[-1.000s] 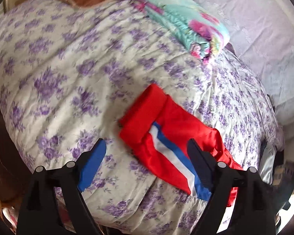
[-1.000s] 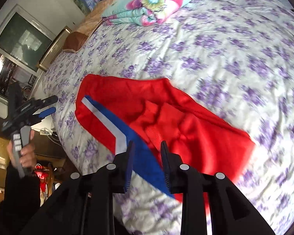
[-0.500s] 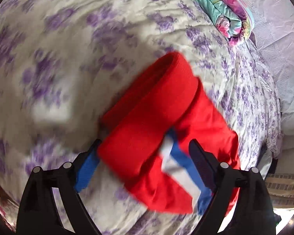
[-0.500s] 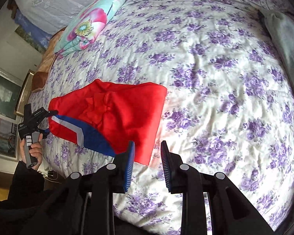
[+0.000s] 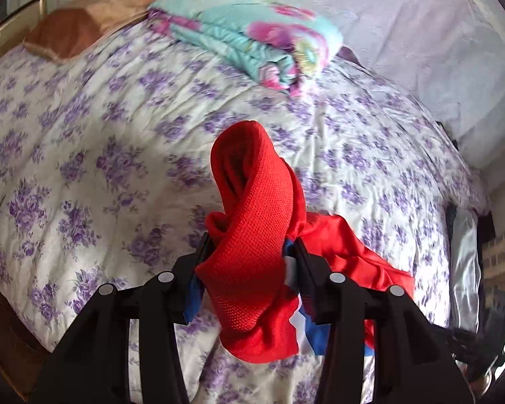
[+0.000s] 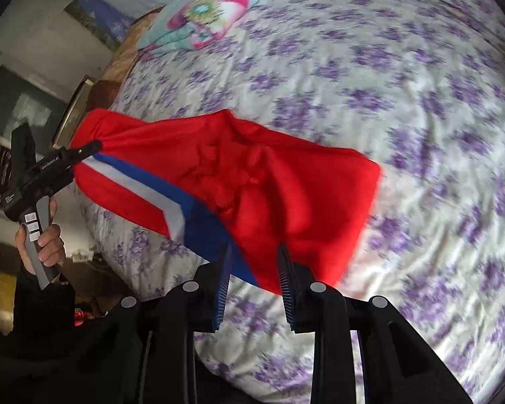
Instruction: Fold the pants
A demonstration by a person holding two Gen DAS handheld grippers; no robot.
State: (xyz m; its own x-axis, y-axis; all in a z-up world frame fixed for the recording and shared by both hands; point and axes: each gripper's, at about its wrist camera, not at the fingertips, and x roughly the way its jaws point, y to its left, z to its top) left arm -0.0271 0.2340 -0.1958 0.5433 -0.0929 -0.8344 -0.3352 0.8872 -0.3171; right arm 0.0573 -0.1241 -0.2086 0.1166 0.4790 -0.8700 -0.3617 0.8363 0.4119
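The red pants (image 5: 252, 202) with a blue and white side stripe lie on the flowered quilt (image 5: 84, 134). My left gripper (image 5: 250, 245) has its jaws closing, and the bunched red waistband is pinched between its pads and lifted off the bed. In the right wrist view the left gripper (image 6: 94, 146) pulls the pants (image 6: 286, 185) taut by that end, with a hand (image 6: 47, 242) on its handle. My right gripper (image 6: 255, 252) hovers at the pants' near edge by the blue stripe. A narrow gap shows between its pads, which press on nothing.
A folded turquoise floral blanket (image 5: 252, 33) lies at the far side of the bed, with a brown pillow (image 5: 77, 27) to its left. Pale curtain fabric hangs behind. The quilt (image 6: 421, 134) stretches bare to the right of the pants. The bed's edge drops off at the left.
My left gripper moved onto the waistband, narrowed around it and raised it. My right gripper swung from the bare quilt back to the pants' near edge. The pants got pulled longer.
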